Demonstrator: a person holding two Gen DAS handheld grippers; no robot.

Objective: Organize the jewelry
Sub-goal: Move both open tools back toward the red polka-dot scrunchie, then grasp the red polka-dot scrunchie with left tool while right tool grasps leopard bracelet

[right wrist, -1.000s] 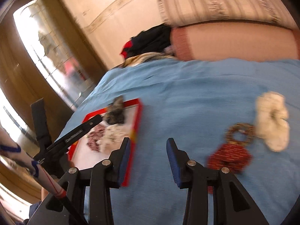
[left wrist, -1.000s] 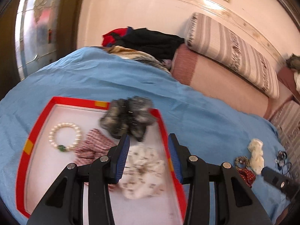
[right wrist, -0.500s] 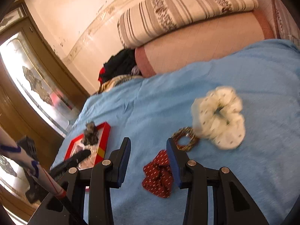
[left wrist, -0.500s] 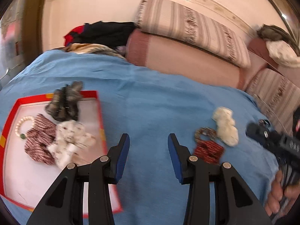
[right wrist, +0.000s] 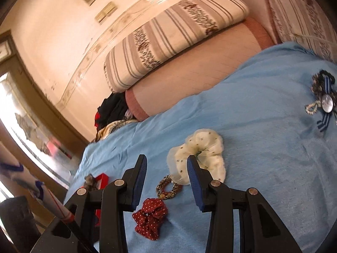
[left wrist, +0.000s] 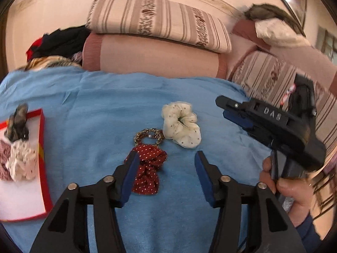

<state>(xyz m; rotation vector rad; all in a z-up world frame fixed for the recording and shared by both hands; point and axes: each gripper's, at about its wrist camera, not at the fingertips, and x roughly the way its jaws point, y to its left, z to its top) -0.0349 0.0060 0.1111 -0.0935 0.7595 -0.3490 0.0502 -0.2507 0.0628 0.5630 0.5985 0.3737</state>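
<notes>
On the blue bedspread lie a red dotted scrunchie (left wrist: 148, 168), a leopard-print hair tie (left wrist: 149, 136) and a cream dotted scrunchie (left wrist: 182, 127). My left gripper (left wrist: 166, 171) is open and empty, hovering just over the red scrunchie, whose left part lies by the left finger. My right gripper (right wrist: 166, 177) is open and empty above the leopard tie (right wrist: 168, 186), with the cream scrunchie (right wrist: 200, 154) by its right finger and the red scrunchie (right wrist: 150, 216) below. The right gripper also shows in the left wrist view (left wrist: 236, 110).
A red-rimmed white tray (left wrist: 43, 154) at the left holds a grey scrunchie (left wrist: 18, 122), a cream scrunchie (left wrist: 21, 163) and a red-white one. A blue-ribbon brooch with pearls (right wrist: 323, 102) lies far right. Striped pillows (left wrist: 155, 19) and a pile of clothes (left wrist: 59, 40) line the back.
Both grippers swung right, away from the tray, toward the loose scrunchies. The left gripper now hovers over the red scrunchie; the right gripper has turned further and come closer to the cream one.
</notes>
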